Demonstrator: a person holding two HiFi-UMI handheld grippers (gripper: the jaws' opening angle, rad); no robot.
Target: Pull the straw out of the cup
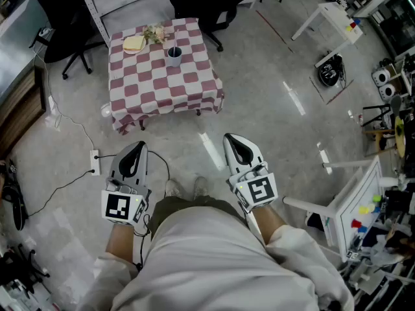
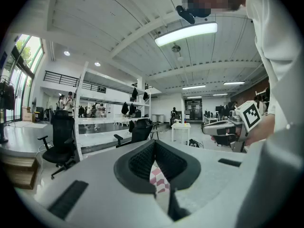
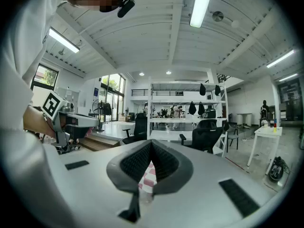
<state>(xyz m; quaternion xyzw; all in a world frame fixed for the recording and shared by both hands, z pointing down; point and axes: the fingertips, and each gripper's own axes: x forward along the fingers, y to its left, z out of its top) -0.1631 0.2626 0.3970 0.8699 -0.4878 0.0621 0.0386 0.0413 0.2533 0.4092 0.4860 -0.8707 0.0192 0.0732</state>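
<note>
The cup stands on the red-and-white checked table, towards its far edge; a straw in it is too small to make out. Beside it lie a plate with something yellow and a small bunch of flowers. Both claws hang close to the person's body, well apart from the table. The left gripper has its jaws pressed together on nothing. The right gripper is likewise closed and empty, its tips meeting.
</note>
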